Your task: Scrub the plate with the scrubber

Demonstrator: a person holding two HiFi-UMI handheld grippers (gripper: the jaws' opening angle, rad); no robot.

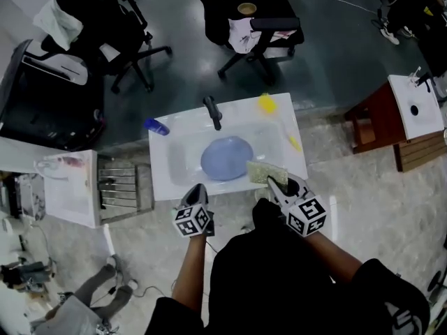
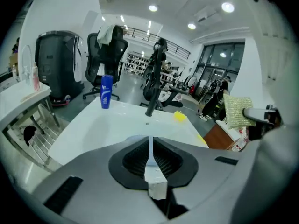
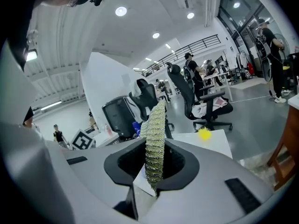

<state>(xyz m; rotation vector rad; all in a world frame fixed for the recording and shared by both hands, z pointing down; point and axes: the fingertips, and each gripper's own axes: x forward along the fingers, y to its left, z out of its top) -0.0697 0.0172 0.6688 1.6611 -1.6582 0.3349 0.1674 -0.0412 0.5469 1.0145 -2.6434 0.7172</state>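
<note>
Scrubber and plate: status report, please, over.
Right claw shut on scrubber, near plate. Left claw shut, empty. Plate flat in sink. Nothing between scrubber and plate.

Blue bottle [image 1: 156, 126], faucet [image 1: 212, 112], office chairs [image 1: 276, 9] behind.

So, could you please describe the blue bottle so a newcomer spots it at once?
Start at the white sink. On its far left corner, left of the black faucet, stands the bottle. It alone is dark blue and upright; the plate is pale and flat.
</note>
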